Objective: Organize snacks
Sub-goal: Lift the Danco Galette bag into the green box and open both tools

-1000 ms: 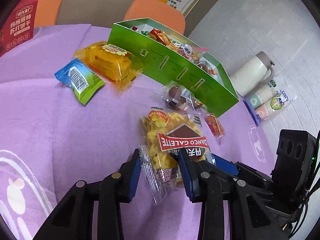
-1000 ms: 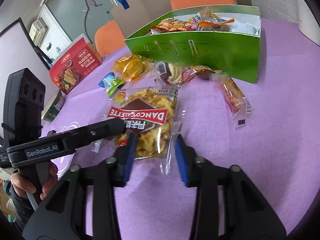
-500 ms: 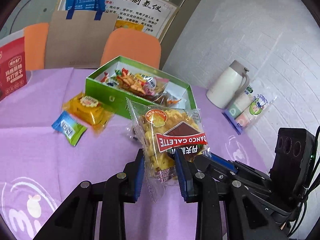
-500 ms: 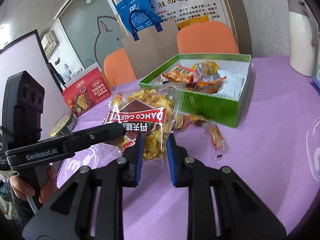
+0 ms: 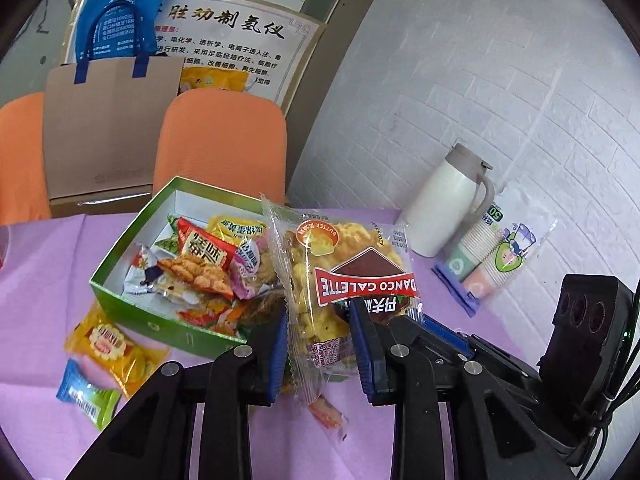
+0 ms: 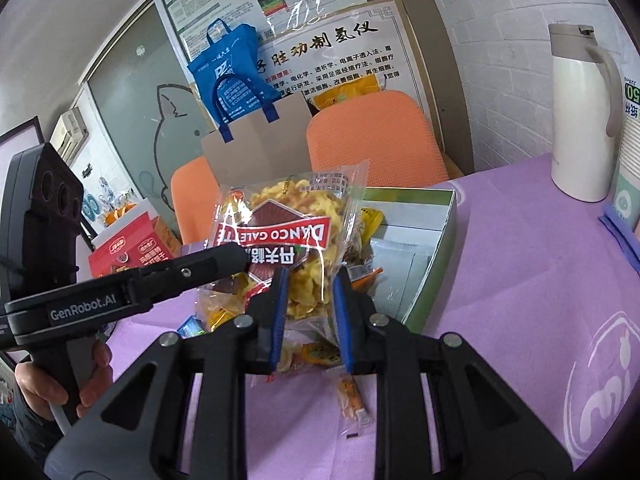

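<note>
Snack bag point(image 5: 348, 280) held upright in air over near corner of green box point(image 5: 132, 308), above purple desk point(image 6: 520, 280). Both grippers pinch its lower part: left gripper point(image 5: 320, 344) and right gripper point(image 6: 308, 316), blue fingers point(image 6: 278, 316) pressed against either side. Red band reads "DANCO GALETTE"; orange sticker "BUTTER". Left gripper's body marked "GenRobot.AI".

Clear galette pkt point(image 5: 344, 280) upright above green box point(image 5: 132, 312)

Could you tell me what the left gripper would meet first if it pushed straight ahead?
Probably the green box: beyond the left gripper and its Danco Galette bag, its near wall and snacks lie ahead, though depth is unclear.
</note>
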`<control>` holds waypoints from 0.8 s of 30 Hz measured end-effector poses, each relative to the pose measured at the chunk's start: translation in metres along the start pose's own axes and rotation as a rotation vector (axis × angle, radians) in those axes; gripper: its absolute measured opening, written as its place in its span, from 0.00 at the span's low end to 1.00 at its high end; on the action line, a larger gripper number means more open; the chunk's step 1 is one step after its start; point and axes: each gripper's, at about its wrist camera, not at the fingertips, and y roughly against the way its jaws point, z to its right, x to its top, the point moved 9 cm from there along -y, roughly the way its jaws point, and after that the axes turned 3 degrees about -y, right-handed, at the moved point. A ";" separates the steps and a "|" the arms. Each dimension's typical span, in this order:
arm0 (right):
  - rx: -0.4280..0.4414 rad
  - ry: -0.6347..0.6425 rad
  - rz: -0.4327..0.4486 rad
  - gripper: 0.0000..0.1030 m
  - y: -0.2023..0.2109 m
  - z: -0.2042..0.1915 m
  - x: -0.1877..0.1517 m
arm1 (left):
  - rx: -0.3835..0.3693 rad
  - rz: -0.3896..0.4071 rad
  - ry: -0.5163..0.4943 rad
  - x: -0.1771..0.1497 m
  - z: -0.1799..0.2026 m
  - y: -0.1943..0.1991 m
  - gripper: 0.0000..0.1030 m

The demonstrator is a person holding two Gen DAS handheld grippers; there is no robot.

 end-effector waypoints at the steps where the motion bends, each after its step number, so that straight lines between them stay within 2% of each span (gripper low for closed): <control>1: -0.002 -0.005 0.000 0.24 -0.005 0.007 0.003 | -0.001 -0.004 -0.001 0.003 -0.001 -0.005 0.28; 6: -0.016 -0.027 0.002 0.24 -0.026 0.034 0.017 | -0.022 -0.034 0.020 0.018 -0.011 -0.044 0.28; 8: -0.061 -0.003 0.015 0.29 -0.037 0.044 0.019 | -0.026 -0.046 0.029 0.021 -0.014 -0.058 0.28; 9: -0.095 0.025 0.022 0.36 -0.042 0.049 0.018 | -0.022 -0.052 0.025 0.021 -0.017 -0.066 0.29; 11: -0.177 0.112 0.008 0.51 -0.057 0.057 0.012 | 0.035 -0.086 0.012 0.014 -0.025 -0.078 0.45; 12: -0.207 0.143 -0.010 0.52 -0.061 0.060 0.007 | 0.074 -0.101 0.016 0.009 -0.032 -0.082 0.68; 13: -0.219 0.165 -0.018 0.52 -0.063 0.062 0.002 | 0.111 -0.096 0.026 0.004 -0.040 -0.082 0.78; 15: -0.204 0.172 0.000 0.55 -0.060 0.063 -0.002 | 0.121 -0.070 0.033 -0.002 -0.047 -0.080 0.78; 19: -0.200 0.145 -0.011 0.58 -0.056 0.065 -0.006 | 0.117 -0.084 0.066 -0.009 -0.054 -0.075 0.79; 22: -0.199 0.156 -0.015 0.58 -0.048 0.059 -0.002 | 0.154 -0.082 0.057 -0.009 -0.053 -0.064 0.79; 24: -0.186 0.161 0.001 0.66 -0.040 0.051 0.002 | 0.187 -0.071 0.041 -0.008 -0.052 -0.055 0.83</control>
